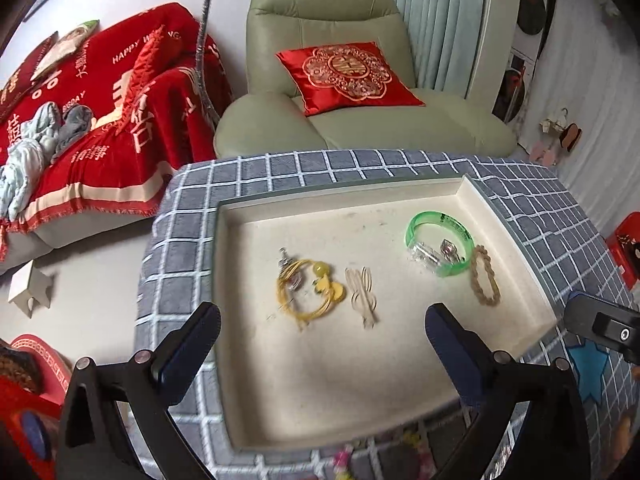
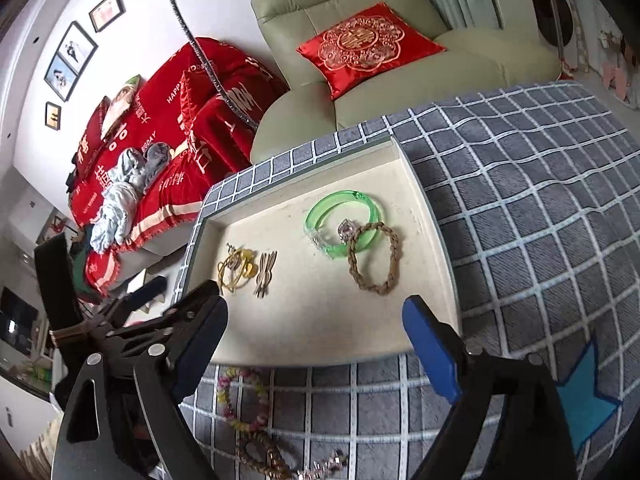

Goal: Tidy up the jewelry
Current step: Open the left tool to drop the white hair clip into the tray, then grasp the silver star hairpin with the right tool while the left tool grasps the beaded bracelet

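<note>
A: Start close in. What are the tongs doing?

B: Both stand wide with nothing between the jaws. The left gripper point(image 1: 322, 334) hangs over the near half of the cream tray point(image 1: 248, 420); the right gripper point(image 2: 314, 330) hangs over the tray's near edge, and the left one's body shows at its nine o'clock.

A: And nearest us, off the tray?

B: At six o'clock in the right wrist view, loose pieces lie on the checked cloth point(image 2: 520, 208): a pink-and-yellow bead strand point(image 2: 240, 396) and a brown bead bracelet point(image 2: 260, 456), with something sparkly beside it that I cannot make out.

A: On the tray itself?

B: Toward nine o'clock, a yellow cord bundle point(image 1: 308, 288) just beside a pair of pale hair clips point(image 1: 362, 294). Toward two o'clock, a braided tan bracelet point(image 1: 484, 276) lies against a green bangle point(image 1: 438, 242), with a clear piece and a small ring inside the bangle.

A: How far along, then?

B: I'd judge past halfway. Several pieces are placed in two groups; those on the cloth remain to be brought in.

A: Beyond the table?

B: A green armchair point(image 1: 320, 12) with a red cushion point(image 1: 348, 76).
</note>
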